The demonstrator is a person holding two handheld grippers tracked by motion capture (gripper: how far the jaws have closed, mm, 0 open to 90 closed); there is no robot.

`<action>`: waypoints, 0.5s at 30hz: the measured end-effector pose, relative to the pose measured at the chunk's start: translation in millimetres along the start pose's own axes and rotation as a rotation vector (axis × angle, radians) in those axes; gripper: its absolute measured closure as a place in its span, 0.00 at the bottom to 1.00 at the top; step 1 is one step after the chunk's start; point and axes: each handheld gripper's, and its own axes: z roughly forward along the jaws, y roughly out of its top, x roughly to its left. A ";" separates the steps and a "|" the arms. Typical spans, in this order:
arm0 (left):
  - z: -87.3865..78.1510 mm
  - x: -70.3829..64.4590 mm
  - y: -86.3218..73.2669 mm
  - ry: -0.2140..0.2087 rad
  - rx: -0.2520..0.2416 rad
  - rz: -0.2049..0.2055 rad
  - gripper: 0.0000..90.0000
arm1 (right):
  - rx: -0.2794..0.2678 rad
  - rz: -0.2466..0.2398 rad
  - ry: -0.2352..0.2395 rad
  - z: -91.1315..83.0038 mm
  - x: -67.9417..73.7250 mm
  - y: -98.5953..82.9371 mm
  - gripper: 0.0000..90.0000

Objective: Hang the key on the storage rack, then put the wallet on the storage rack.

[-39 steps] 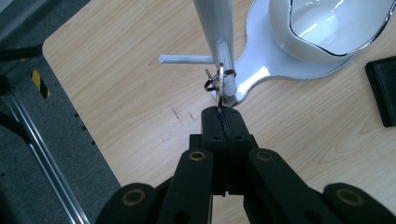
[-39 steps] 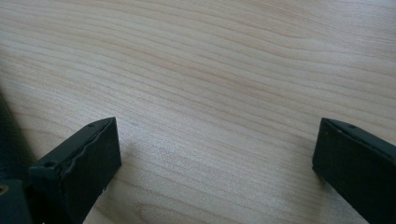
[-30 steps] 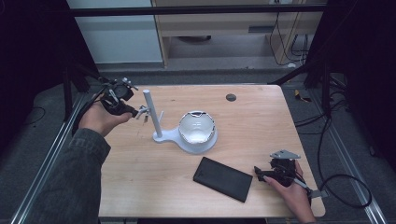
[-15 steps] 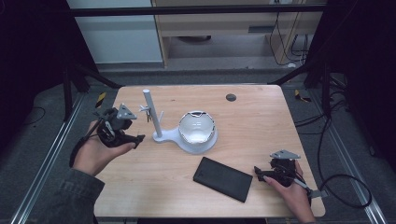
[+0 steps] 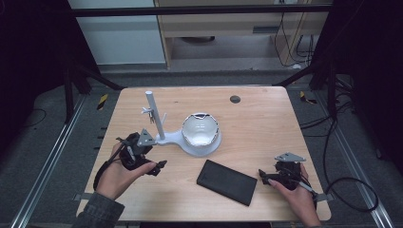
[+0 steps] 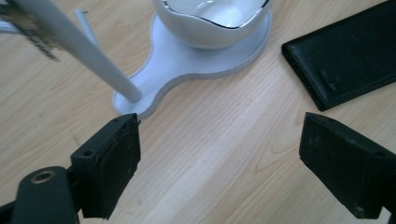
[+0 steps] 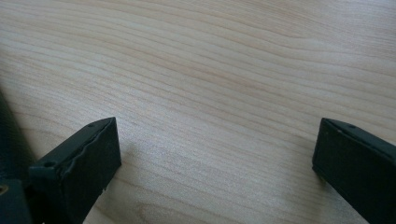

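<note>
The black wallet [image 5: 226, 182] lies slantwise on the bench between both wide-open, empty grippers, its near end just beside the right gripper [image 5: 264, 177], the left gripper [image 5: 159, 166] farther off.

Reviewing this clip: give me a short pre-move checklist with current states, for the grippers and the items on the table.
1. Left gripper open, nothing between the jaws: ok.
2. Right gripper open, bare wood between the jaws: ok.
3. White bowl sits upright on the white stand base: ok.
4. Black wallet lies flat, apart from the base: ok.
5. Stand post upright: ok.
6. Contents of the bowl: cannot tell.
</note>
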 end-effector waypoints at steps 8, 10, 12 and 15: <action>24.9 -23.0 -5.6 -0.052 -0.013 0.007 0.17 | 0.000 -0.001 0.001 0.0 -0.1 0.0 0.01; 30.2 -29.8 -6.3 -0.065 -0.017 0.015 0.17 | 0.000 0.001 0.000 0.0 0.0 0.0 0.01; 36.0 -36.8 -6.3 -0.080 -0.013 0.031 0.20 | 0.000 0.000 0.000 0.0 0.0 0.0 0.01; 42.9 -42.6 -6.2 -0.096 -0.009 0.036 0.28 | -0.001 -0.002 0.000 -0.2 0.0 -0.2 0.02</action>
